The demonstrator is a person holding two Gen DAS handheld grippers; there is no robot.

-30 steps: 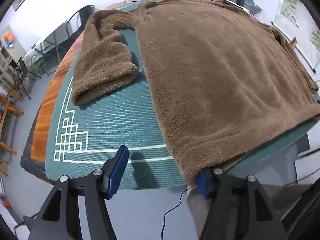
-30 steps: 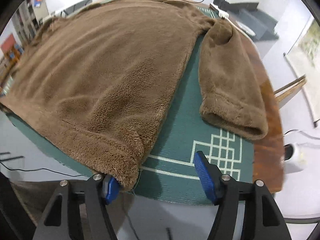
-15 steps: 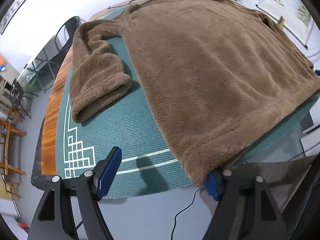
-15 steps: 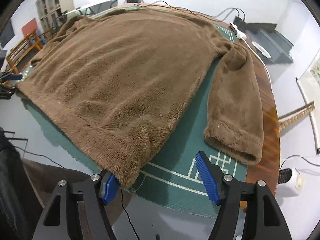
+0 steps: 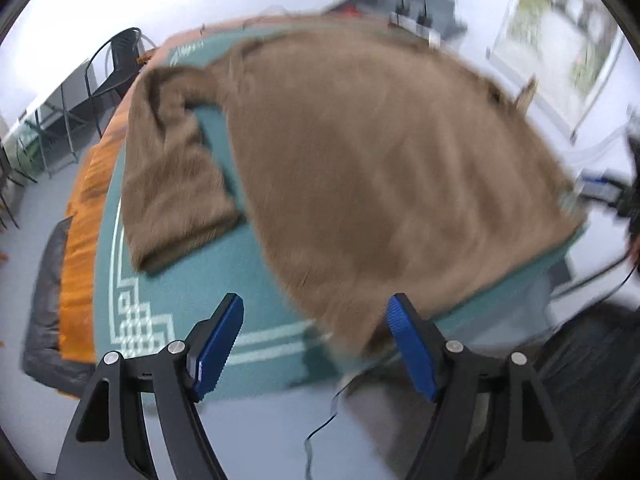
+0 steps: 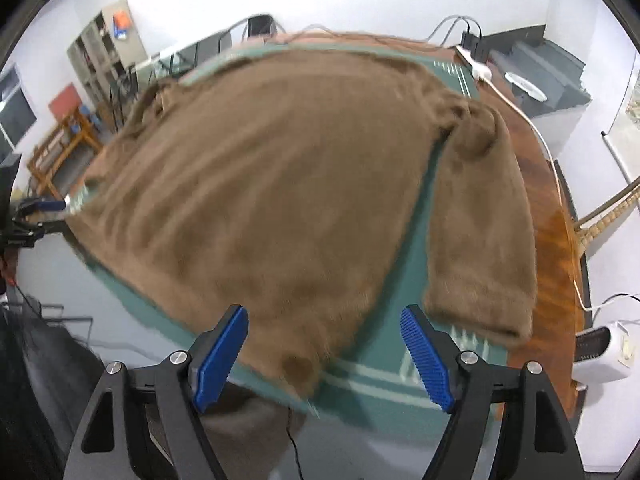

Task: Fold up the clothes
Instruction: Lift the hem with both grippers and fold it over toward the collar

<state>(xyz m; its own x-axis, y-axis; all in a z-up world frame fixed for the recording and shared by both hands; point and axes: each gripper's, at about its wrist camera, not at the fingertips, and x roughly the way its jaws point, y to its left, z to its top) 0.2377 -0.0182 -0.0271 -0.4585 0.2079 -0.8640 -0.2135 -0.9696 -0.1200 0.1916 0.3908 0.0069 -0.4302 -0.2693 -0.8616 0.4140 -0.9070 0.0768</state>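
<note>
A brown fleece sweater [image 5: 380,168] lies spread flat on a green mat [image 5: 188,272], its left sleeve [image 5: 172,176] folded down beside the body. My left gripper [image 5: 316,344] hovers open above the sweater's near left hem corner, with no cloth between the pads. From the right wrist, the sweater [image 6: 272,184] and its right sleeve [image 6: 480,240] lie on the mat [image 6: 400,272]. My right gripper [image 6: 324,360] hangs over the near right hem corner. Its jaws are opening, and the corner shows below the gap, untouched. Both views are blurred.
The mat covers a wooden table [image 6: 556,240] whose near edge runs just ahead of both grippers. A white heater [image 6: 604,352] stands on the floor at the right and a power strip [image 6: 476,68] lies at the table's far end. A black chair [image 5: 116,64] stands behind, and a cable [image 5: 320,432] trails on the floor.
Both grippers have risen and pulled back from the hem. Each pad that was tucked under a hem corner is now free, and both pairs of jaws stand wider.
</note>
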